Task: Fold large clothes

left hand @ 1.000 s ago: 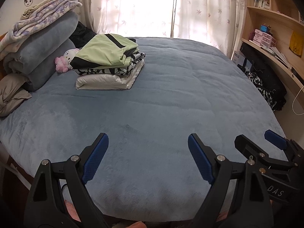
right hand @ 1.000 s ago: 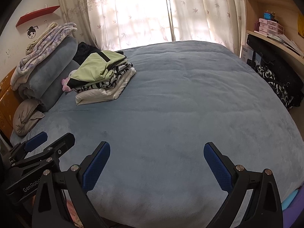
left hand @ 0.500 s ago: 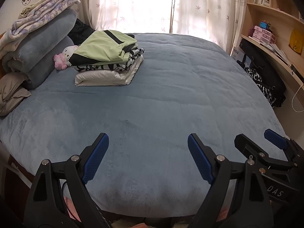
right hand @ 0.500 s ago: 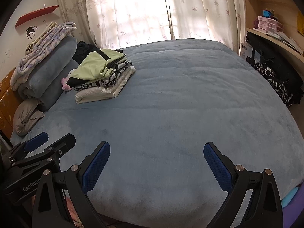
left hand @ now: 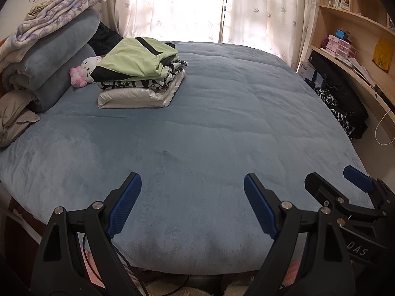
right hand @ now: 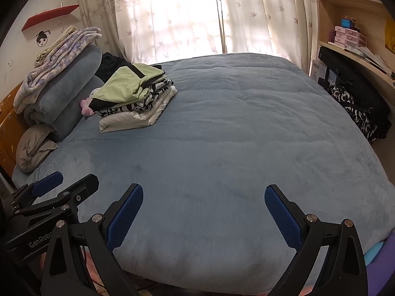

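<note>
1. A stack of folded clothes sits at the far left of the bed, a pale green garment on top, a white one at the bottom.
2. A pink and white plush toy lies just beside the stack, against rolled blue bedding.
3. The left gripper hangs over the bed's near edge, fingers wide apart, holding nothing.
4. The right gripper hangs beside it, fingers likewise spread wide and empty.

Left gripper angled downward, jaws spread wide, nothing between the blue pads; right gripper just beside it, same downward tilt, jaws equally wide and empty
</note>
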